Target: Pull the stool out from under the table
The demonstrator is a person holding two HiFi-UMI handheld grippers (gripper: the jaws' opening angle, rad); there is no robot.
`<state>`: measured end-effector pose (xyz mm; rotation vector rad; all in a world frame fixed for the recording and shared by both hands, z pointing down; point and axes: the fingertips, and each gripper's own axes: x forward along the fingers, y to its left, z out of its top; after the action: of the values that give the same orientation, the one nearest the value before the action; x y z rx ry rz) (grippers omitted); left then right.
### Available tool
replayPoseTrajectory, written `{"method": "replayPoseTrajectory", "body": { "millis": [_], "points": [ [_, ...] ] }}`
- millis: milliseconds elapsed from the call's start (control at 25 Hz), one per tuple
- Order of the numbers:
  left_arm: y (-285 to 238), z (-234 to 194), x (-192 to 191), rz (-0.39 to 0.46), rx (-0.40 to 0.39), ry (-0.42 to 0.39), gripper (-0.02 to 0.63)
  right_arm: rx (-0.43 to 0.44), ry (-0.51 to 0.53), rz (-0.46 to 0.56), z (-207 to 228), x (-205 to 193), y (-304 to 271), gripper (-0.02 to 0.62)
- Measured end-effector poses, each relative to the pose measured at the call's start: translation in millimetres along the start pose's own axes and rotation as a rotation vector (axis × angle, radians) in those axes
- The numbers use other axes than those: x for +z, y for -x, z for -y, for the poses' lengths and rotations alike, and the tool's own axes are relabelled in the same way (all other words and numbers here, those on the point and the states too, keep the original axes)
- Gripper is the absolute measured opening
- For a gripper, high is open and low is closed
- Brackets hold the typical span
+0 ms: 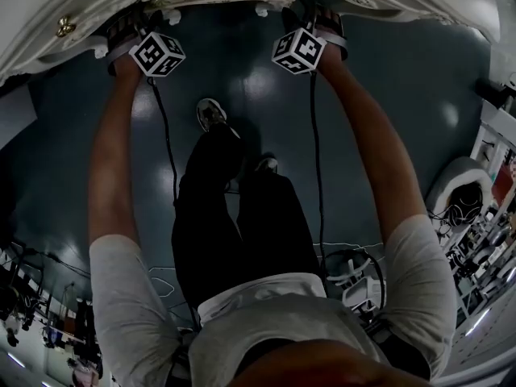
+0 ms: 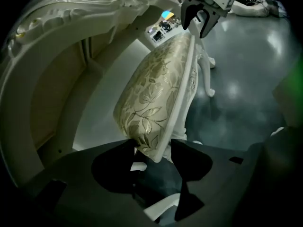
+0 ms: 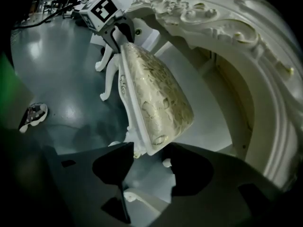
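Left gripper (image 2: 152,149), right gripper (image 3: 150,151) both wide, straddling stool (image 2: 156,93) seat ends, unclamped; stool at 12 o'clock, tucked under table (image 2: 71,27); grasp step; next: clamp both, pull toward 6 o'clock

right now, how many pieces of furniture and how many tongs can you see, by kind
table: 1
stool: 1
tongs: 2 (left tongs and right tongs, each open with a corner of the stool seat between them)
total: 4
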<state>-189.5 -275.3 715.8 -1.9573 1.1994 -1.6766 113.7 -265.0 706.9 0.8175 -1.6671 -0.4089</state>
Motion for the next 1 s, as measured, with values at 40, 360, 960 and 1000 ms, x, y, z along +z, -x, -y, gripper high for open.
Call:
{"method": "replayPoseTrajectory", "body": {
  "millis": [40,360,960,1000],
  "points": [
    [-1,-2,1,-0.002,0.009,-0.004,0.241,0.002,0.008,0.002,0,1,-4,0.244],
    [-8,-3,-14,-0.077,-0.011,0.039,0.241,-0.038,0.031,-0.042,9,5,-21,0.245],
    [16,11,-20,-0.041,-0.121,0.146,0.110,0.045,0.033,-0.064,-13,-4,2,0.172],
    [18,14,-21,-0.047,-0.129,0.159,0.107,0.050,0.030,-0.067,-15,-4,3,0.172]
  ]
}}
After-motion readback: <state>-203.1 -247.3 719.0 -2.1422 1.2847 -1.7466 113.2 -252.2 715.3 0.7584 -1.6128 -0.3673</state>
